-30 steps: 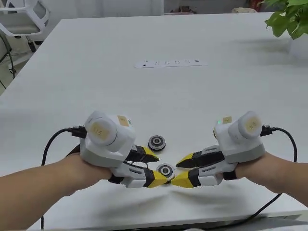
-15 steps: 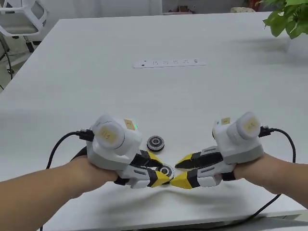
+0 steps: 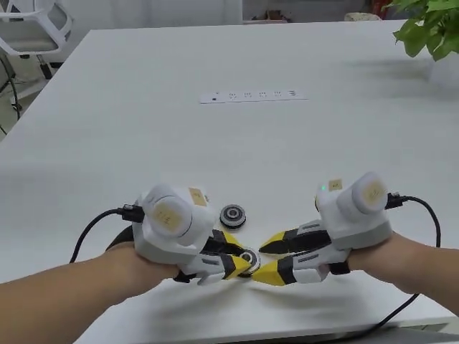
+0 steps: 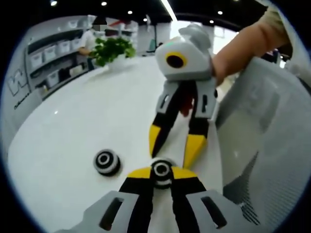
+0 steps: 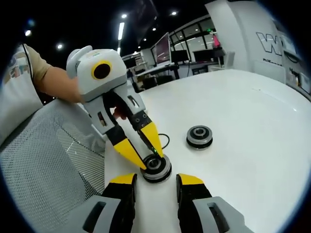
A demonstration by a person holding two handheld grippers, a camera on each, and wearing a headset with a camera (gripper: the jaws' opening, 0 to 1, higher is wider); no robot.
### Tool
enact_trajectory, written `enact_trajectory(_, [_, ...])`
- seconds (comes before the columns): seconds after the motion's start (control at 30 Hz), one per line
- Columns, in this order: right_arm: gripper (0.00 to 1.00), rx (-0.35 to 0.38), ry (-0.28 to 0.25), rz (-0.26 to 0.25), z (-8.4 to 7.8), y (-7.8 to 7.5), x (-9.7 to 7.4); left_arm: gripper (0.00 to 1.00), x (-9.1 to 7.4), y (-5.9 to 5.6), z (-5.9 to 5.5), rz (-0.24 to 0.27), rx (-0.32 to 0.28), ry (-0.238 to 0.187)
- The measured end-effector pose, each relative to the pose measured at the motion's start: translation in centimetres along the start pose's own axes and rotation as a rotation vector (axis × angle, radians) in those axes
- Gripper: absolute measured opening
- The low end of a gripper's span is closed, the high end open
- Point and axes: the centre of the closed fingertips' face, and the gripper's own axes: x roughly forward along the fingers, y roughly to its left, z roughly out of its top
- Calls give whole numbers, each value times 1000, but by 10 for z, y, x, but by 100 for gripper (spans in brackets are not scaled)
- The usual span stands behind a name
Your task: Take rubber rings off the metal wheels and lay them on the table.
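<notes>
A small metal wheel (image 3: pixel 249 258) with a black rubber ring lies near the table's front edge. My left gripper (image 3: pixel 242 256) is shut on this wheel (image 4: pixel 162 168), one yellow-tipped jaw on each side. My right gripper (image 3: pixel 259 260) faces it from the right and stands open, its tips just short of the wheel (image 5: pixel 156 168). In the right gripper view my own jaws (image 5: pixel 157 179) spread on either side of the wheel, with the left gripper (image 5: pixel 149 158) pinching it from beyond. A second ringed wheel (image 3: pixel 232 213) (image 4: pixel 107 161) (image 5: pixel 199 136) lies free a little farther back.
A white power strip (image 3: pixel 253 94) lies mid-table. A green plant (image 3: pixel 430 29) stands at the far right corner and an office chair (image 3: pixel 36 25) at the far left. Cables trail from both grippers. The front table edge (image 3: pixel 287 331) runs just below the hands.
My left gripper has shifted a little right and lower, closing in around the near wheel. The right gripper has barely moved. The second wheel lies where it was.
</notes>
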Motion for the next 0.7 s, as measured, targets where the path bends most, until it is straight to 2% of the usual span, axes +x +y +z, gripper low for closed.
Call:
enact_trajectory(0.5, [25,-84,21,-15,1,0,9,13,2,2,1,16,-1,-9])
enact_trajectory(0.7, [24,-118,27,-25,-1,0,7,13,3,2,1,21,0,-10])
